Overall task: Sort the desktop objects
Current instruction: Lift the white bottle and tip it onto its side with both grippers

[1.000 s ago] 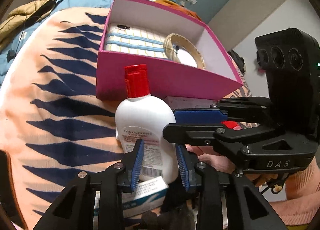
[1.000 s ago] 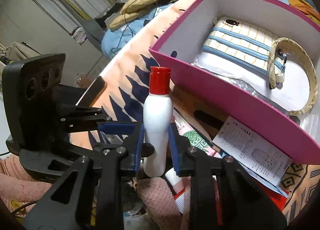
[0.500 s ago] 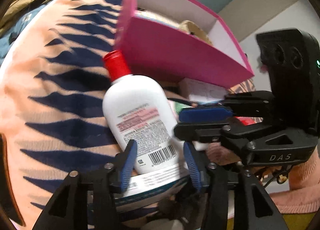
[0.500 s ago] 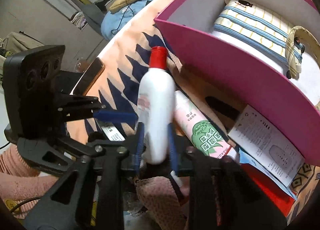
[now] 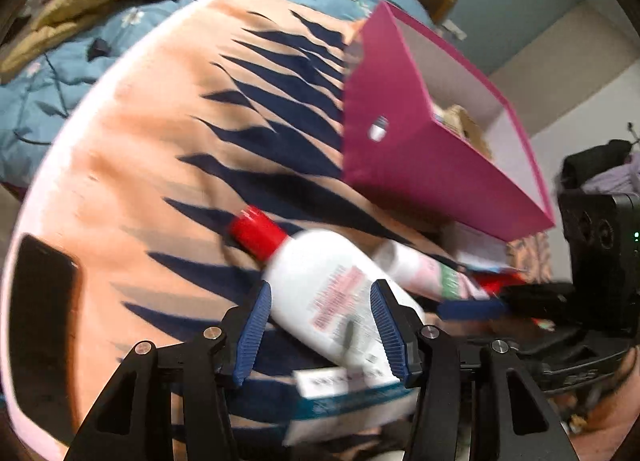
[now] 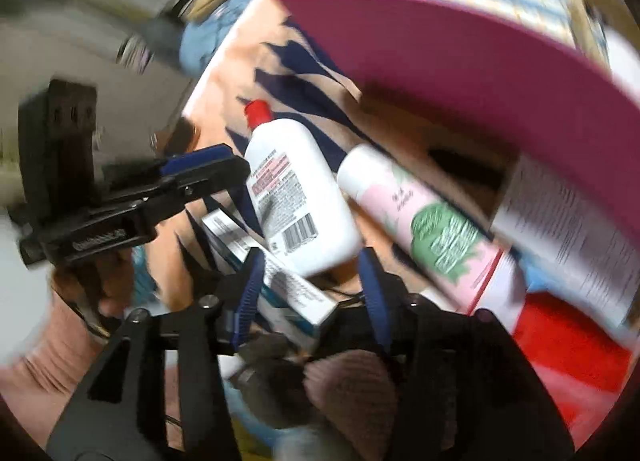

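1. The white bottle (image 5: 336,293) has a red cap (image 5: 256,231) and a label with pink and black print and a barcode.
2. It lies tipped over, cap pointing away, on a small blue and white box (image 5: 344,389) and the orange cloth with dark blue stripes (image 5: 160,133).
3. The left gripper (image 5: 322,331) has its jaws wide apart. The bottle sits between the blue pads, and no pad seems to press on it.
4. The right gripper (image 6: 310,295) is wide open too, with nothing in its grip.
5. A pink and green tube (image 6: 420,225) lies just beside the bottle.
6. The big pink box (image 5: 420,149) stands behind them.
7. A black phone (image 5: 40,321) lies far off on the left of the cloth.
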### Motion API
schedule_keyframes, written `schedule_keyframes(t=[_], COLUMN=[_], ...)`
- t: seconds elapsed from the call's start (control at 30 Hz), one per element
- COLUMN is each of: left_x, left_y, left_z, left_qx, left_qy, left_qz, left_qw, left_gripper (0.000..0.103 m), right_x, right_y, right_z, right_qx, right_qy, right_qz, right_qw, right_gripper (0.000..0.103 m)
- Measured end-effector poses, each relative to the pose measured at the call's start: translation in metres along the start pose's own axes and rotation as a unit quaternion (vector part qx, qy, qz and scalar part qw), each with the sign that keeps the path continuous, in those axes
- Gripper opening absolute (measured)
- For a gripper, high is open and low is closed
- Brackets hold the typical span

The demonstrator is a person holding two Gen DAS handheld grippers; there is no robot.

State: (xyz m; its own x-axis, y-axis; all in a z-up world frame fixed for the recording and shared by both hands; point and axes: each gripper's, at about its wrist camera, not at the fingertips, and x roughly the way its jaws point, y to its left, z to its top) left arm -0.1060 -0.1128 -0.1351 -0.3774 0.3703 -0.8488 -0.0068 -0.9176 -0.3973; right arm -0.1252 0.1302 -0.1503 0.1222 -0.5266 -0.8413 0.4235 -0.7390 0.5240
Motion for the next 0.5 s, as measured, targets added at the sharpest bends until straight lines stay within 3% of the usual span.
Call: schedule_keyframes(t=[0.23,0.5], left_x=[0.014,0.050], left_y=[0.009,-0.001], left_z=[0.038,0.046], left_qx=[0.026,0.076], left_qy=[-0.003,0.051], left_qz=[0.056,0.061], left_qw=[0.9981,0.9939], left_gripper=[0.053,0.053], right_x=[0.019,0.029], right_y=[0.011,0.005], right_z=[-0.007,-0.002], right_qx=[0.013,0.026], right_qy=[0.009,-0.008], right_qz=[-0.038,-0.043], right_qw=[0.999,0.999], right_gripper=[0.067,0.067])
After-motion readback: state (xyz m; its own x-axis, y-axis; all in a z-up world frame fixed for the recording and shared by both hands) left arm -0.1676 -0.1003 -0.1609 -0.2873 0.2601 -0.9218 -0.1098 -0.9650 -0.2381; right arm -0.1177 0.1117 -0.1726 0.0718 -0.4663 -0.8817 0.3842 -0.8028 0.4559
